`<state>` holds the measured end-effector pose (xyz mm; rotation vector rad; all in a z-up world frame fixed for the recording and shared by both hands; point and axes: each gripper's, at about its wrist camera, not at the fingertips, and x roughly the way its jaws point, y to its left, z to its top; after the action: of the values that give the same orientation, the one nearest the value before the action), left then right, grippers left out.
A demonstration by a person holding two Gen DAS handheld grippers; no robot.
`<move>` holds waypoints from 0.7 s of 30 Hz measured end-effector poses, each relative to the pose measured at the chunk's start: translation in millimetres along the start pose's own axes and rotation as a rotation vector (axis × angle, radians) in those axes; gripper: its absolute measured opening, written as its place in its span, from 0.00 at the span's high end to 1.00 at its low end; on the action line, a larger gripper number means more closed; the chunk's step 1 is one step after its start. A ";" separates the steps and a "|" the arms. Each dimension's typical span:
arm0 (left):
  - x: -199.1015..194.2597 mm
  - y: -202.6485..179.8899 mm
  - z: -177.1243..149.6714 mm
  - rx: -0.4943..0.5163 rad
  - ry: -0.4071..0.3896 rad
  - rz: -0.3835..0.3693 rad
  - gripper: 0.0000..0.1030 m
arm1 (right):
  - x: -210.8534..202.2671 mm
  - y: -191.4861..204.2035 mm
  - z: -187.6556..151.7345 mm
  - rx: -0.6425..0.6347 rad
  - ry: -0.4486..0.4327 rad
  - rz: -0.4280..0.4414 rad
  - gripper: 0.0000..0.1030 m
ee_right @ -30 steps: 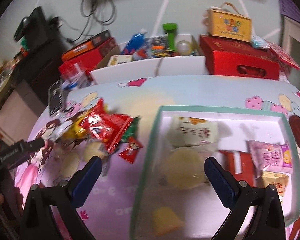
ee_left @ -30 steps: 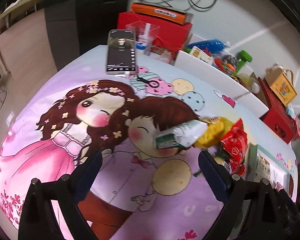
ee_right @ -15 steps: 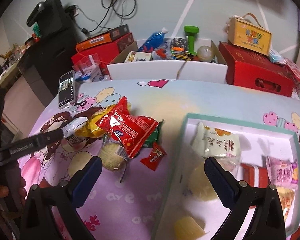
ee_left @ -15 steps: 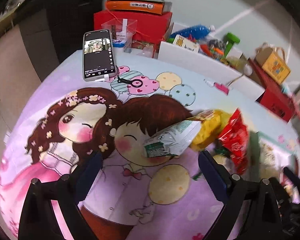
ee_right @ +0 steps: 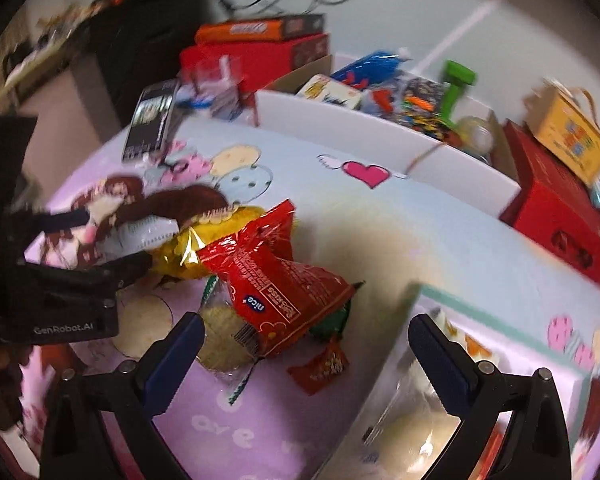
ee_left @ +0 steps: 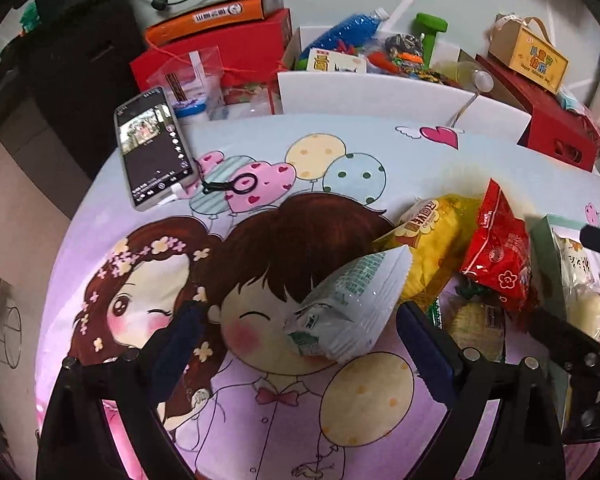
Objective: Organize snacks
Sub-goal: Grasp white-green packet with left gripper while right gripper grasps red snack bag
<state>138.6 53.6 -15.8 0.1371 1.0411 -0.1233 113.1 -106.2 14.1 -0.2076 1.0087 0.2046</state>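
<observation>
The left gripper [ee_left: 300, 344] has its jaws spread wide, holding nothing, with the white-and-green snack packet [ee_left: 350, 312] lying on the bench [ee_left: 412, 160] between them. The right gripper [ee_right: 304, 360] is likewise wide and empty, its jaws straddling the red snack bag [ee_right: 276, 276] and the round pale cracker pack [ee_right: 224, 336] partly tucked beneath it.

Outward from there, the loose heap counts out as one white-and-green packet, one yellow bag [ee_left: 432, 248], one red bag, one cracker pack, one small red sachet [ee_right: 320, 366] and a green wrapper peeking out under the red bag. The teal-rimmed tray [ee_right: 496, 308], to the right of the heap, already holds several wrapped snacks; how many cannot be told from these views. One phone [ee_left: 154, 148] lies at the far left of the bench, well apart from the snacks.

The likely trouble is the overlap. The white-and-green packet leans against the yellow bag, so closing on it could drag that neighbour along or pinch both. The puffed film may also slip or crush under the jaws. The two grippers are near each other over one heap, so they could collide. The right view is blurred, making its aim uncertain.
</observation>
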 end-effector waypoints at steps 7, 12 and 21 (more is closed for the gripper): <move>12.0 0.9 2.3 -0.005 0.001 -0.033 0.07 | 13.0 11.5 17.4 -0.093 0.017 0.017 0.02; 10.9 -1.3 5.1 -0.001 -0.019 -0.059 0.15 | 26.0 15.9 24.7 -0.122 0.039 0.033 0.08; 9.1 -3.6 7.4 0.001 -0.038 -0.069 0.54 | 34.6 13.7 28.3 -0.103 0.047 0.076 0.38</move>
<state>148.8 48.4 -20.1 0.0990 1.0079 -0.1882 150.3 -83.0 -1.9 -0.2695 1.0550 0.3227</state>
